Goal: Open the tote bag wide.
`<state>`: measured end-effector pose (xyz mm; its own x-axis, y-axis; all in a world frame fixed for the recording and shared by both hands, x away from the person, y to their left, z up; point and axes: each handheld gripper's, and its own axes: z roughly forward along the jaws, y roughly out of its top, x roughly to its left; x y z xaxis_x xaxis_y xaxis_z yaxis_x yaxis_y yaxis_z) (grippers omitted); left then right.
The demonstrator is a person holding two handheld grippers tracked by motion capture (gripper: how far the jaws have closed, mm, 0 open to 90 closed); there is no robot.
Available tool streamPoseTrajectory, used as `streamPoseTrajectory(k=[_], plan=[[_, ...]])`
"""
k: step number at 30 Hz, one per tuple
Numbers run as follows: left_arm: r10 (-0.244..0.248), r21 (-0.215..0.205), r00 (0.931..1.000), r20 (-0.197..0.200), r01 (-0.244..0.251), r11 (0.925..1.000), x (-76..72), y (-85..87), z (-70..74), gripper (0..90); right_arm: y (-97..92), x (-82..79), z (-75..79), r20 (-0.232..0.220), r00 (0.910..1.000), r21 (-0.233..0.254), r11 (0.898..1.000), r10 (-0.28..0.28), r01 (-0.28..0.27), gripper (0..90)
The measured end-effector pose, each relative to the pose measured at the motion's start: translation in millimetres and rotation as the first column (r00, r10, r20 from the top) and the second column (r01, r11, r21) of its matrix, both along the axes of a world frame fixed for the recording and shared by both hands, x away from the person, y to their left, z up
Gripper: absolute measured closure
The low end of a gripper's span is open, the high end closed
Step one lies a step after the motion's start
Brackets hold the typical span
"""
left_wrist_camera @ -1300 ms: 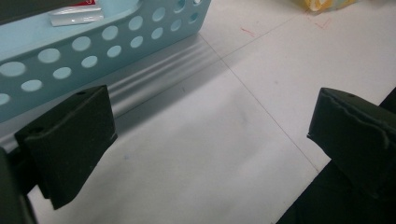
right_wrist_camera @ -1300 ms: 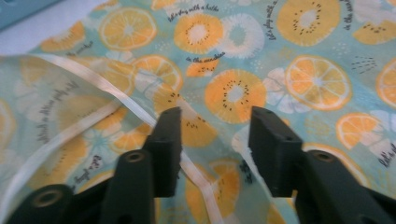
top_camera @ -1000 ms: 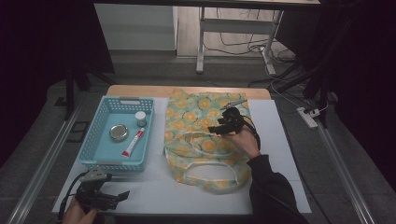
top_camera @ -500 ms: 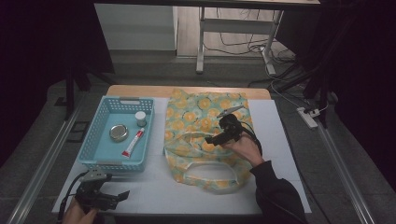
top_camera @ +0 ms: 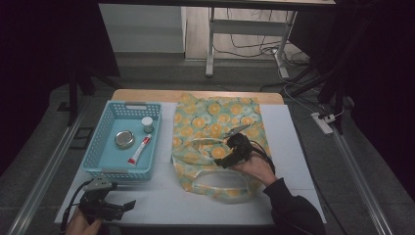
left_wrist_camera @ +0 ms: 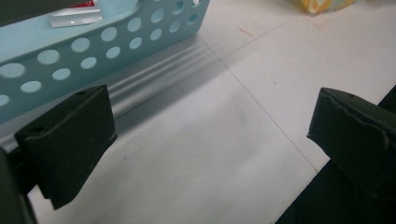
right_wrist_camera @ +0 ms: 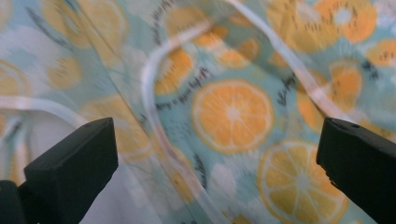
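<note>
A cloth bag (top_camera: 215,122) printed with orange slices lies flat in the middle of the white table, its pale handles (top_camera: 215,183) toward the near edge. My right gripper (top_camera: 229,155) hovers low over the bag's near half. Its jaws have just been opening and stand open and wide apart. In the right gripper view only the fabric (right_wrist_camera: 233,112) and a white handle strap (right_wrist_camera: 152,112) lie beneath them, with nothing gripped. My left gripper (top_camera: 125,206) rests open at the near left, close to the blue basket (left_wrist_camera: 93,51).
The blue perforated basket (top_camera: 100,142) stands left of the bag and holds a round tin (top_camera: 124,139), a small jar (top_camera: 147,124) and a red-and-white tube (top_camera: 139,149). Bare white table (top_camera: 161,198) lies between the left gripper and the bag. Cables and a metal stand lie beyond the table.
My right hand has drawn back over the bag toward the near edge and slightly left, sinking a little. The left gripper has stayed put.
</note>
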<state>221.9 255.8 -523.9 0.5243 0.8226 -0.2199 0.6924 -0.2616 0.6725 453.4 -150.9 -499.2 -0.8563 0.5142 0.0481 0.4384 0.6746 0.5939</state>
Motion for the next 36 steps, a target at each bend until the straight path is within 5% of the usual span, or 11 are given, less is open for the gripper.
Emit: streamPoseTrajectory(k=[7,13,28,36], plan=[[-0.001,0.001,1.0000,0.000,0.001,1.0000,0.0,-0.2,0.0,0.4,-2.8,0.5,-21.9,-0.015,0.9999,-0.042,0.999,0.005,-0.006,0.0],[-0.003,0.003,1.0000,0.000,0.003,1.0000,0.0,-0.4,-0.1,0.5,-0.4,-5.8,-26.7,0.047,0.9979,-0.086,0.996,0.044,-0.040,2.8],[-0.004,0.009,1.0000,-0.002,0.004,1.0000,0.1,-1.0,-0.1,0.7,1.2,-23.0,-15.3,0.028,0.9858,-0.063,0.985,0.165,-0.163,74.1],[-0.005,0.011,1.0000,-0.003,0.005,0.9999,0.2,-1.2,-0.1,0.8,-4.3,-15.1,-15.2,-0.026,0.9897,-0.015,0.990,0.141,-0.141,88.7]])
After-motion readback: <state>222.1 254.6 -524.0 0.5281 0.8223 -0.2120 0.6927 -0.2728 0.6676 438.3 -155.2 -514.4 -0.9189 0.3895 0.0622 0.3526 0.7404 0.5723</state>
